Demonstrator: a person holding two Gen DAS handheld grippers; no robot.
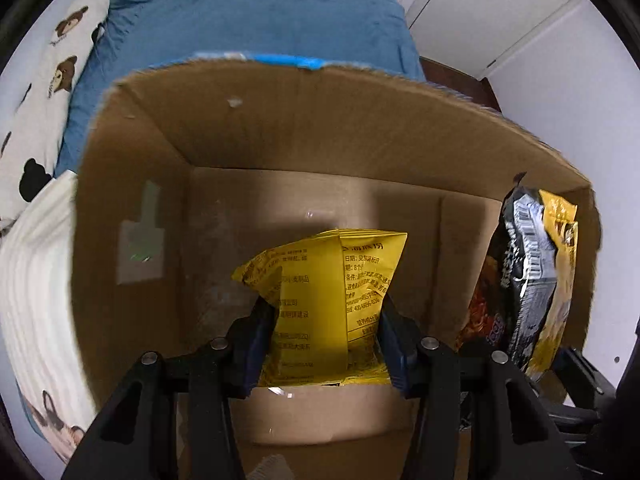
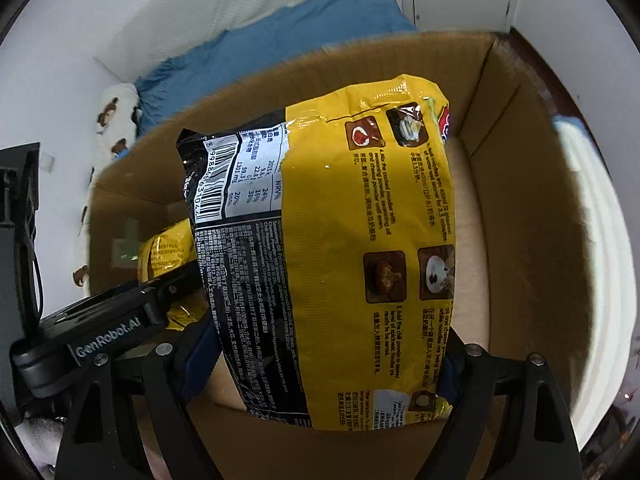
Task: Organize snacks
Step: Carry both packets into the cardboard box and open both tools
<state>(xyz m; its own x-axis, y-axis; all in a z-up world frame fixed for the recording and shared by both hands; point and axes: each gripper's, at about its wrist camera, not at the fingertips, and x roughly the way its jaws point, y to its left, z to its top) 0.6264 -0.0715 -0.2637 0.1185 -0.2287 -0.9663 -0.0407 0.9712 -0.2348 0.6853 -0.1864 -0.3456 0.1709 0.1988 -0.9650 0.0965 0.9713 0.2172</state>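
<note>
An open cardboard box [image 1: 280, 120] lies below both grippers. My left gripper [image 1: 326, 312] is shut on a small yellow snack bag [image 1: 320, 272] with printed text, held over the box's inside. My right gripper [image 2: 326, 352] is shut on a large yellow and black noodle packet [image 2: 340, 240], its fingers spread wide across the packet's width. That packet [image 1: 532, 272] hangs at the box's right side in the left wrist view. In the right wrist view the small yellow bag [image 2: 164, 252] and the left gripper's black housing [image 2: 108, 336] show to the left. The box floor that shows looks bare.
Behind the box a blue blanket [image 1: 248, 20] covers a bed, with a bear-patterned pillow [image 1: 52, 80] at its left. A white ribbed cloth [image 1: 36, 280] lies beside the box's left wall. White cabinet doors [image 1: 500, 12] stand at the back right.
</note>
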